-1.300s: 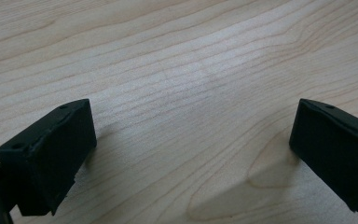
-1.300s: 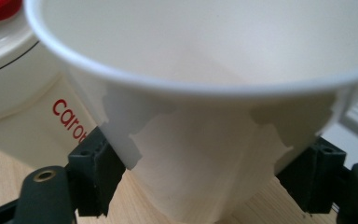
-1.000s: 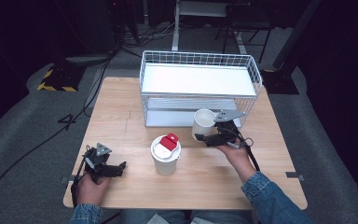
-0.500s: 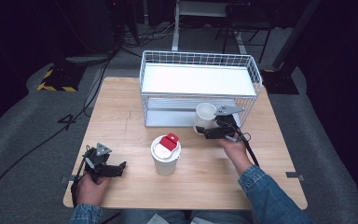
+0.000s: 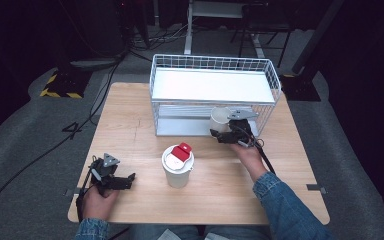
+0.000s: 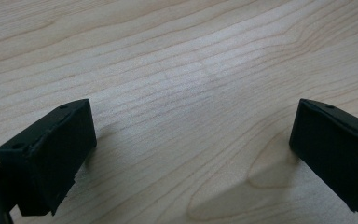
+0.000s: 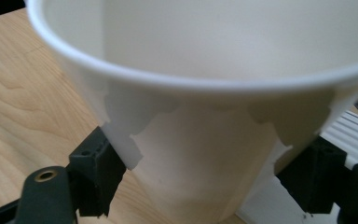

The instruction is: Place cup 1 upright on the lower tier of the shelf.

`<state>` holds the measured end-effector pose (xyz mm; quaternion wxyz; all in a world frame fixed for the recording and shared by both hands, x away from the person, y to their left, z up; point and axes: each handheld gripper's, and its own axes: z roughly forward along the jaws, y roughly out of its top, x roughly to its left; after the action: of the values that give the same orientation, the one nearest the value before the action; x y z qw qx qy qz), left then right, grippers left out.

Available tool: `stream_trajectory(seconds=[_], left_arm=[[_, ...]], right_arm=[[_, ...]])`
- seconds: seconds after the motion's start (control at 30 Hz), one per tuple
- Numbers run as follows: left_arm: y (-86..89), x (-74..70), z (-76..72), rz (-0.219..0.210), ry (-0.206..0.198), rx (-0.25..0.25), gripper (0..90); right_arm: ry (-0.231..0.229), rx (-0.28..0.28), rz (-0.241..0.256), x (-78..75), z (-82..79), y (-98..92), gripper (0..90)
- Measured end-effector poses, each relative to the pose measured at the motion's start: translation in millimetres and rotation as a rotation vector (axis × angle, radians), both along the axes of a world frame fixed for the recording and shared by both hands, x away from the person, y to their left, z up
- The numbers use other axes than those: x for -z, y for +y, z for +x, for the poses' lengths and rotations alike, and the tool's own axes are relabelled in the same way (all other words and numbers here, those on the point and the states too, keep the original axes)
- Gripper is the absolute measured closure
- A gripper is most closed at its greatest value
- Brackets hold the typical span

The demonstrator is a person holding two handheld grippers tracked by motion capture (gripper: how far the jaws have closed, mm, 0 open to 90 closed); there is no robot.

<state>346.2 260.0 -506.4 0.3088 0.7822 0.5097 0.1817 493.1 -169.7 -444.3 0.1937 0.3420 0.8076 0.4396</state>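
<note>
Smooth white paper cup (image 5: 220, 119) carried nearer wire basket (image 5: 215, 93), right tool (image 5: 225, 134) clamped

No readable text, label, brand or number — not on any surface here.

White paper cup (image 5: 220, 119) in the black right claw (image 5: 224, 134), black left claw (image 5: 125, 181) over pale wood-grain tabletop (image 5: 130, 125). White wire basket (image 5: 215, 85), a white lidded cup (image 5: 178, 165) topped with red, blue denim sleeve (image 5: 285, 210), yellow-black hazard stripes on the floor (image 5: 60, 93).
</note>
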Motion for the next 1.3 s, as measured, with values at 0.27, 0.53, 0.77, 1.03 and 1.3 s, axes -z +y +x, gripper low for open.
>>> stream_trajectory(seconds=[0.27,0.53,0.77,1.03,1.3], left_arm=[[0.0,0.0,0.0,-0.001,0.0,0.0,0.9],[0.0,0.0,0.0,0.0,0.0,0.0,0.9],[0.0,-0.1,0.1,0.002,0.0,0.0,0.9],[-0.1,-0.1,0.0,0.001,0.0,-0.001,0.9],[-0.2,0.0,0.3,0.001,-0.001,-0.002,0.9]], right_arm=[[0.006,0.039,-0.003,5.3,11.1,0.8,23.7],[0.005,0.072,-0.013,14.6,18.5,4.9,23.6],[0.002,0.103,-0.015,21.4,26.3,7.2,23.6],[0.003,0.131,-0.023,29.8,34.6,9.6,23.6],[0.013,0.151,-0.01,33.5,40.6,10.5,23.5]])
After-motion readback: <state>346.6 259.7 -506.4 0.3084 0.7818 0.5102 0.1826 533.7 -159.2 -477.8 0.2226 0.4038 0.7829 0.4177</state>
